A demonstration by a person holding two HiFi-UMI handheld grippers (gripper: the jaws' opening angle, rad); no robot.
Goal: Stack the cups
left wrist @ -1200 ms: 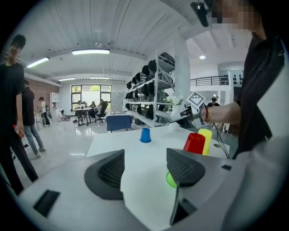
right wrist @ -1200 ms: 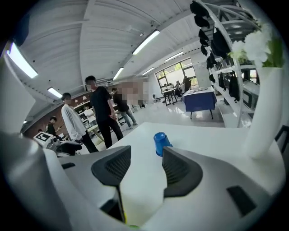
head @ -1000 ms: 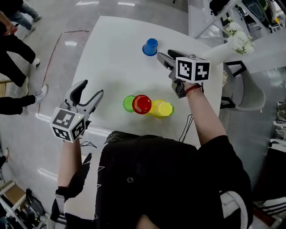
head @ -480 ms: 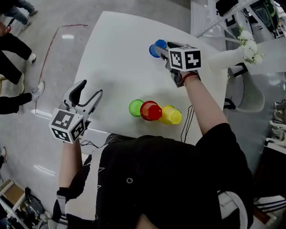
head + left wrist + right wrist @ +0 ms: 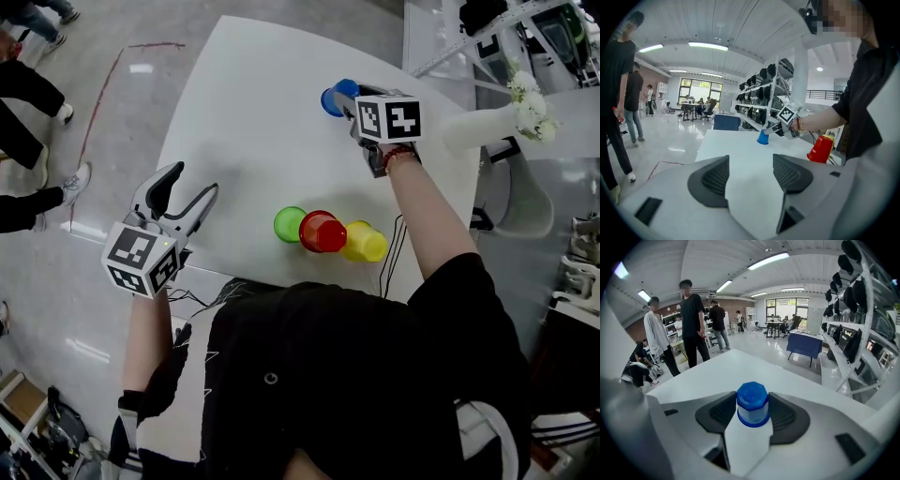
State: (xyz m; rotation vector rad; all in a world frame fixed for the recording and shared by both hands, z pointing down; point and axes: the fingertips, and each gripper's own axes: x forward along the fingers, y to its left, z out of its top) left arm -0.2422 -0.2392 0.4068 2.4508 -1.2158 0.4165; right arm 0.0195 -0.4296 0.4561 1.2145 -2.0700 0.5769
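Right gripper view: right gripper (image 5: 752,397) jaws, just closing, flank the inverted blue cup (image 5: 752,411) on the far table (image 5: 717,366), pads seemingly touching. Squeeze lightly, lift straight. Left gripper (image 5: 750,161) wide, empty.

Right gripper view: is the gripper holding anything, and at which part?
The right gripper, its jaws just closing, grips the upside-down blue cup by its opposite side walls.

White table (image 5: 244,122), blue cup (image 5: 330,99) far side, green cup (image 5: 290,224), red cup (image 5: 322,232), yellow cup (image 5: 365,242) side by side
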